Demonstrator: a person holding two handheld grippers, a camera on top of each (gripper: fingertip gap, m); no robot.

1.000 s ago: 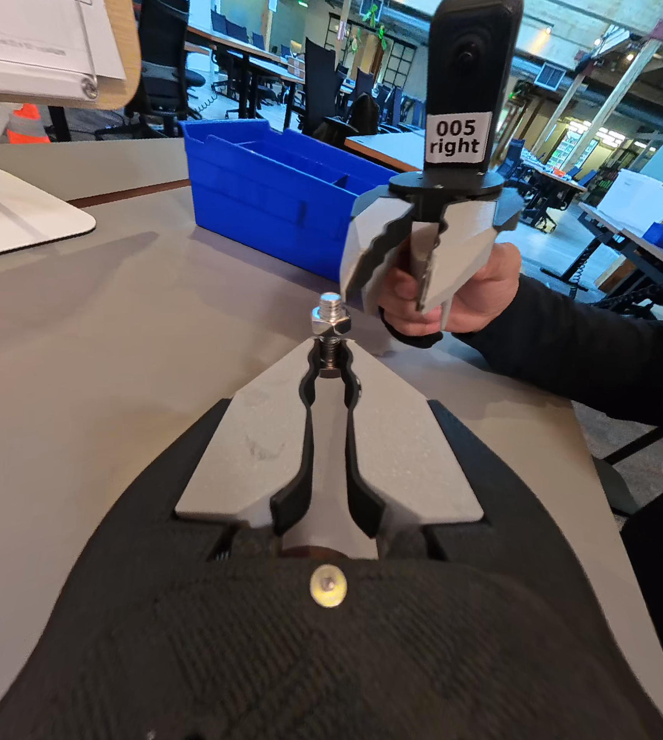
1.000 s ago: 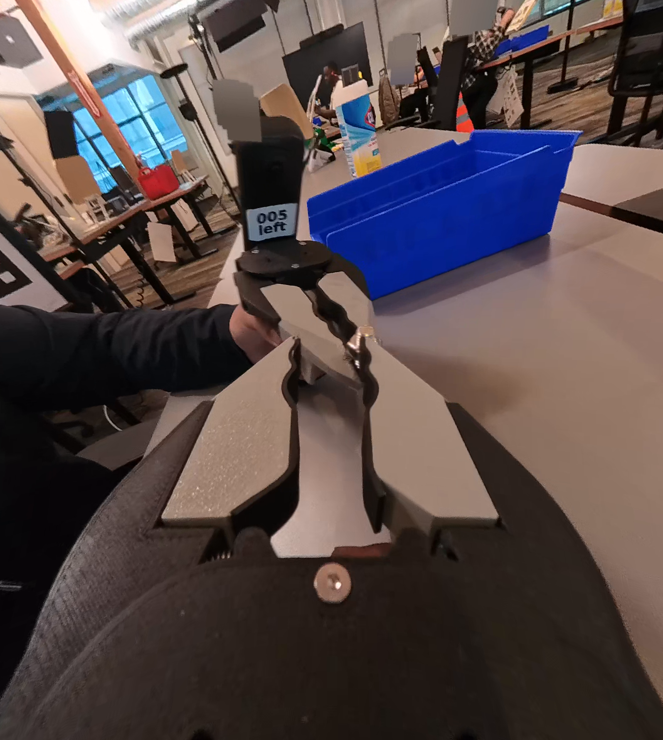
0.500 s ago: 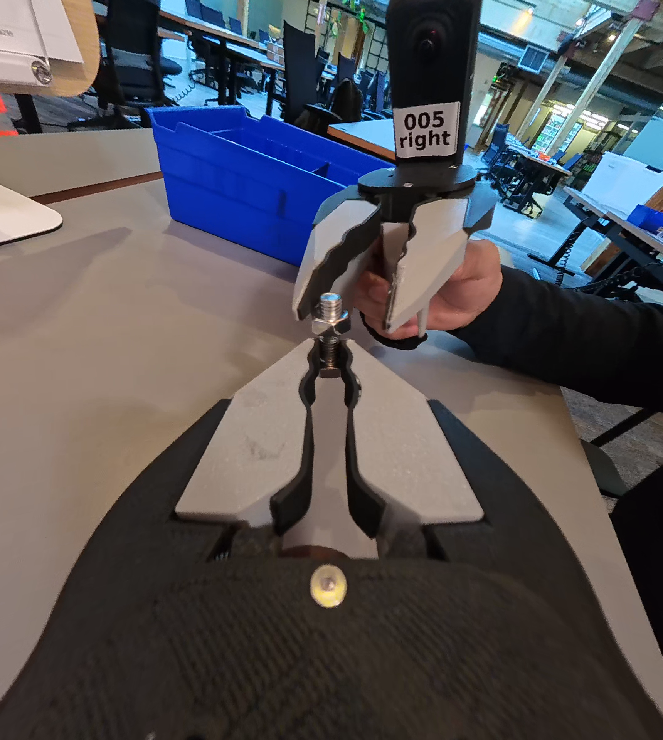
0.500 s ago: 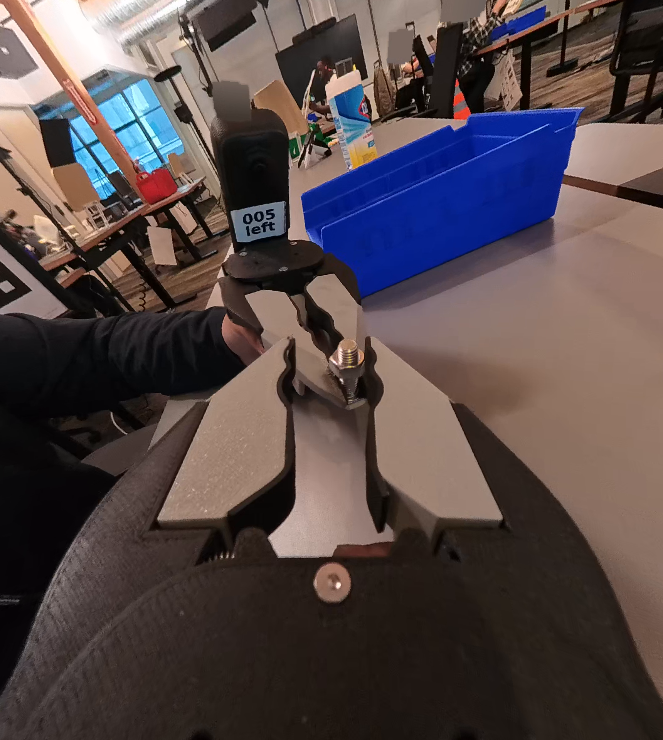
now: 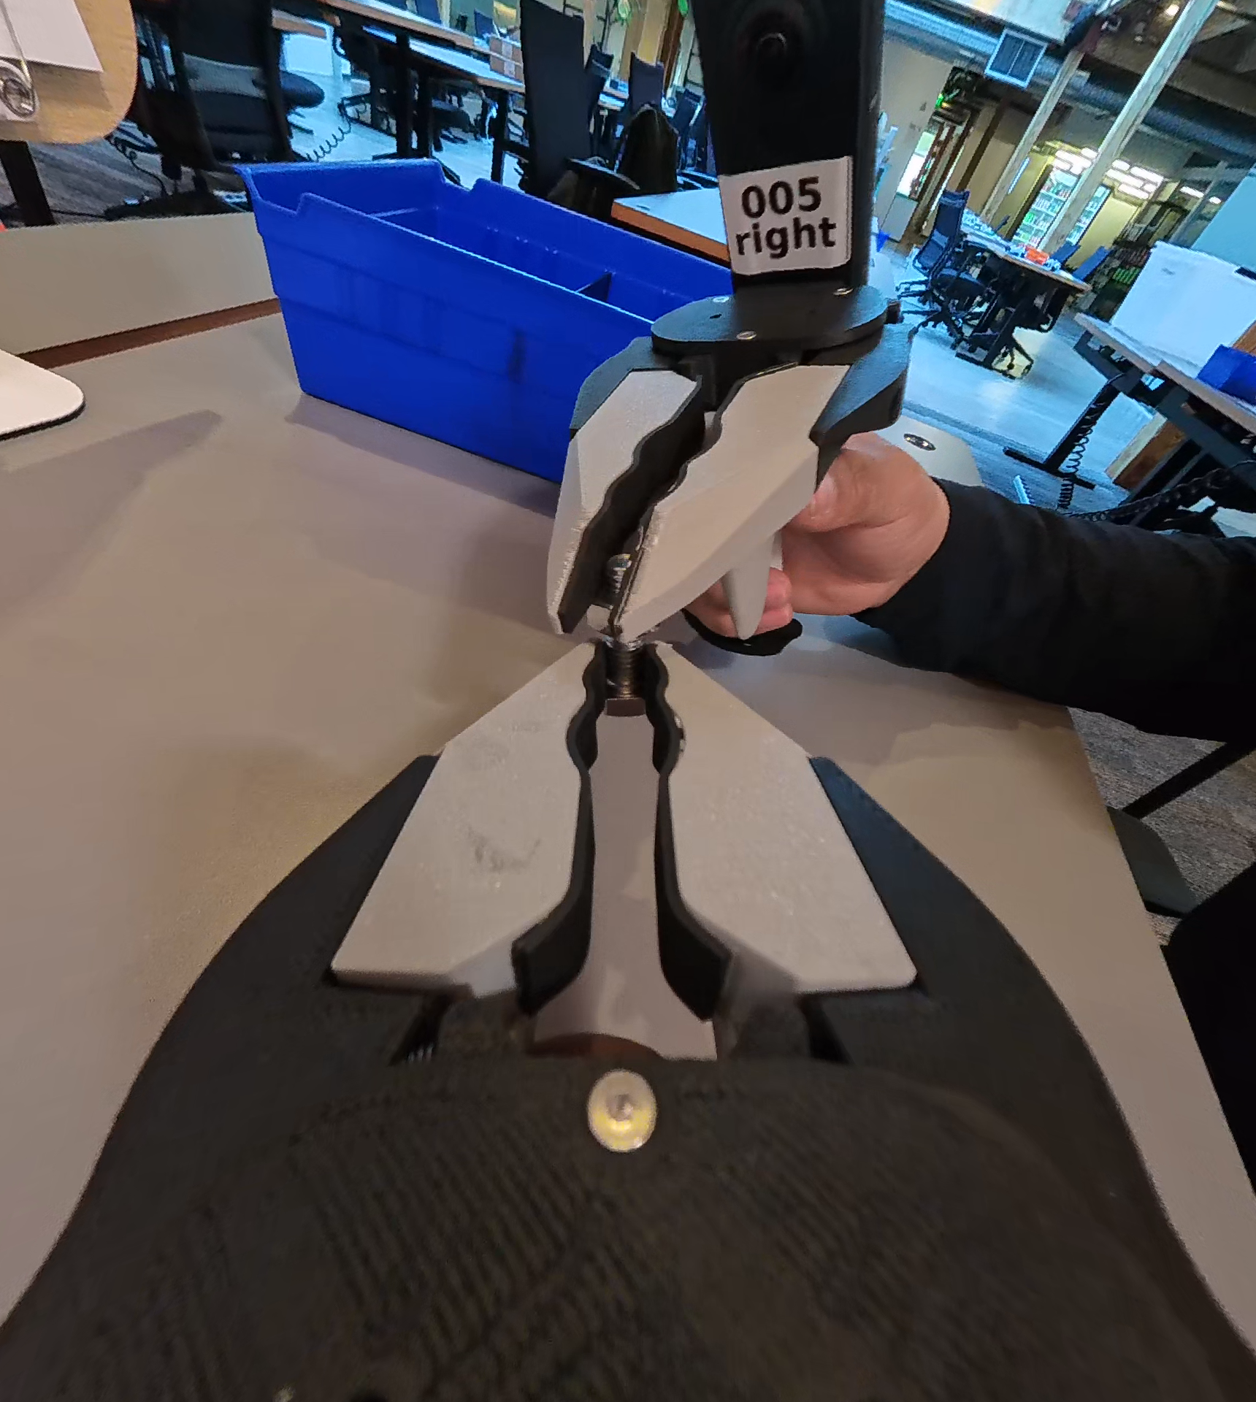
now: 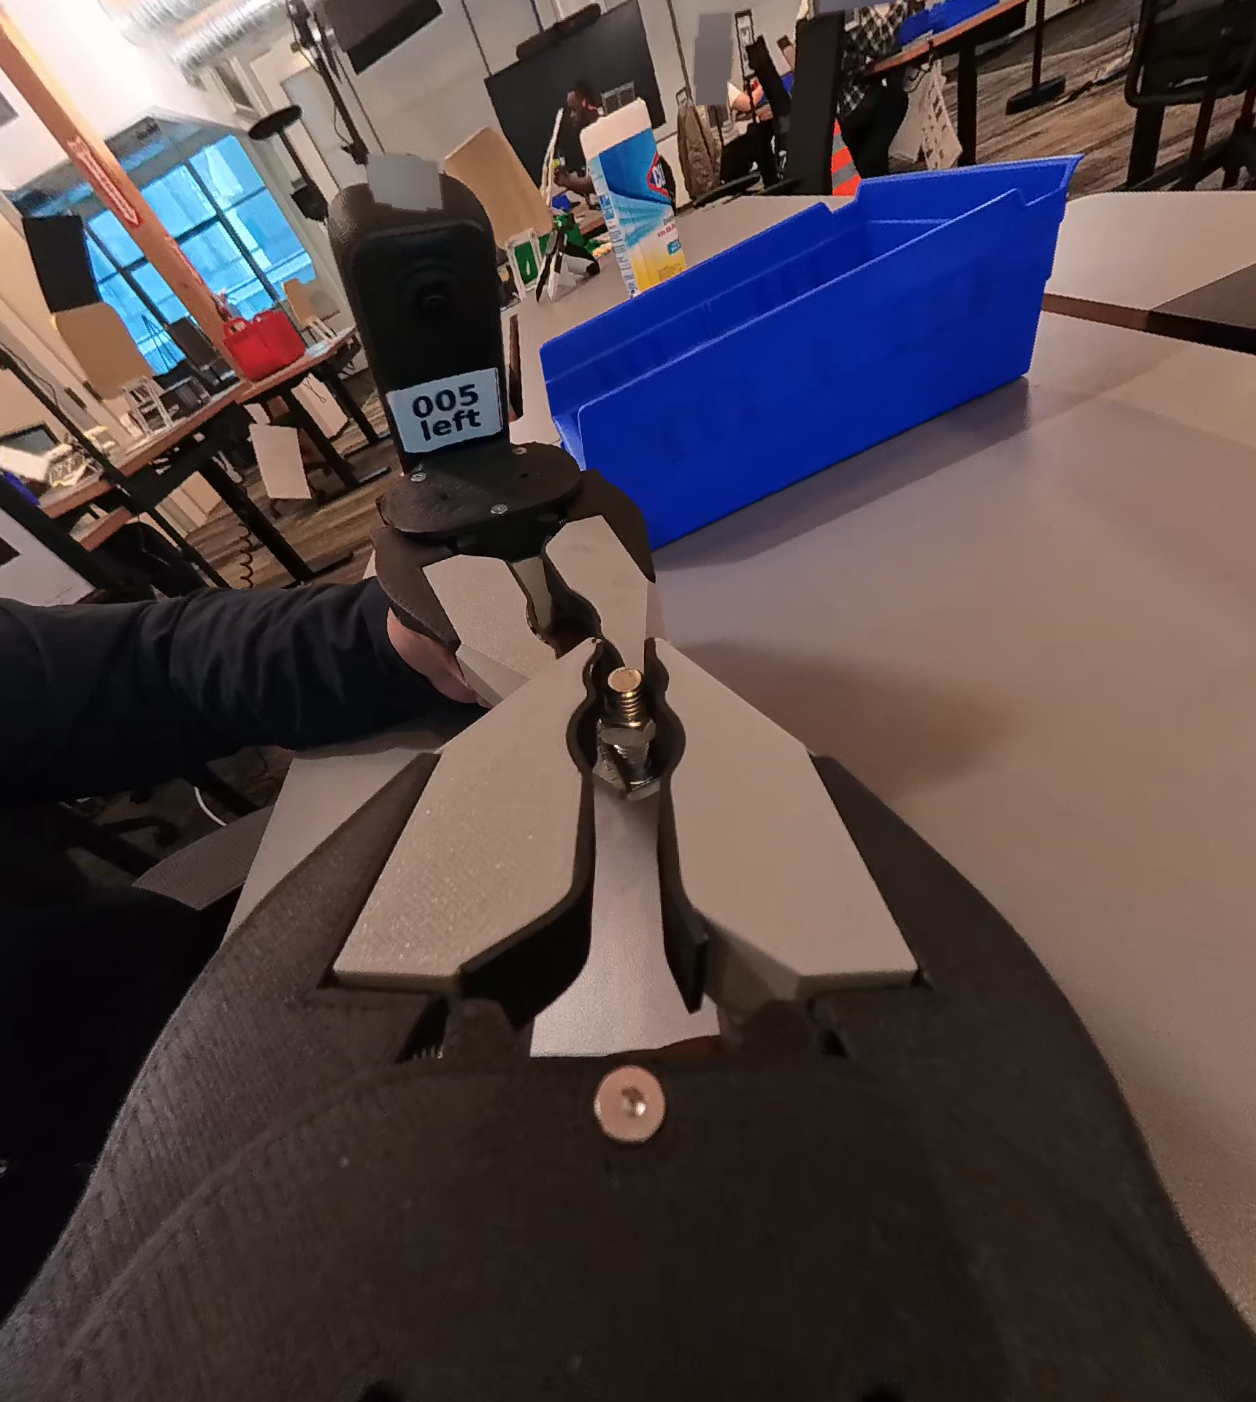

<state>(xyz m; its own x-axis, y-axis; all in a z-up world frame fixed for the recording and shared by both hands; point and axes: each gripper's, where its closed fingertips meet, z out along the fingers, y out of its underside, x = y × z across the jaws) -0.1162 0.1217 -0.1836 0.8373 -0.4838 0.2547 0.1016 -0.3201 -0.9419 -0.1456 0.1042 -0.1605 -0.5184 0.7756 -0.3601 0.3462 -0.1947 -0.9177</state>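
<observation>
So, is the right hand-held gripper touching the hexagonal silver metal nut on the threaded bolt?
Touching. In the right wrist view the right hand-held gripper has both fingers pressed against the hexagonal silver metal nut.

Silver bolt (image 6: 623, 728), grey-and-black left gripper (image 5: 621, 667), blue bin (image 5: 458, 303), grey table (image 5: 154, 607)

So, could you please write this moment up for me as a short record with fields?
left hand-held gripper: shut on the bolt's lower shank
right hand-held gripper: closed around the hex nut
bolt: upright, threaded end on top
hex nut: threaded on the bolt, partway down
blue bin: on the table behind both grippers, untouched
table: grey; grippers meet above it
wipes canister: far behind the bin
</observation>
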